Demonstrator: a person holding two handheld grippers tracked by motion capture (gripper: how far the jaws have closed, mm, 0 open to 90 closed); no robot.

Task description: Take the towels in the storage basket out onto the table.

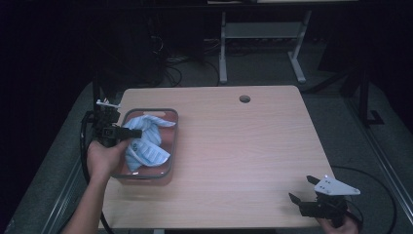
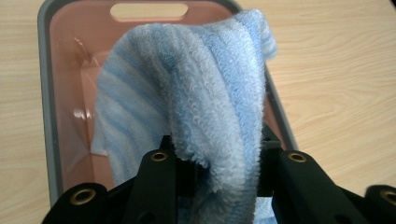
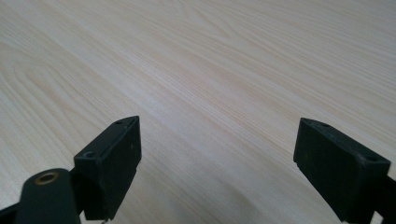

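Note:
A light blue striped towel [image 1: 145, 141] lies bunched in a pink tub with a grey rim [image 1: 174, 141] at the table's left side. My left gripper [image 1: 134, 132] reaches over the tub's left edge and is shut on a fold of the towel [image 2: 205, 102], which drapes up over its jaws. The tub's pink floor and handle slot [image 2: 149, 10] show behind the cloth. My right gripper [image 1: 302, 190] rests low at the table's front right corner, open, with bare wood [image 3: 219, 116] between its jaws.
The wooden table [image 1: 243, 146] has a round cable hole [image 1: 244, 99] near its back edge. A white desk frame [image 1: 258, 34] and cables stand on the dark floor behind. Cables trail from both grippers.

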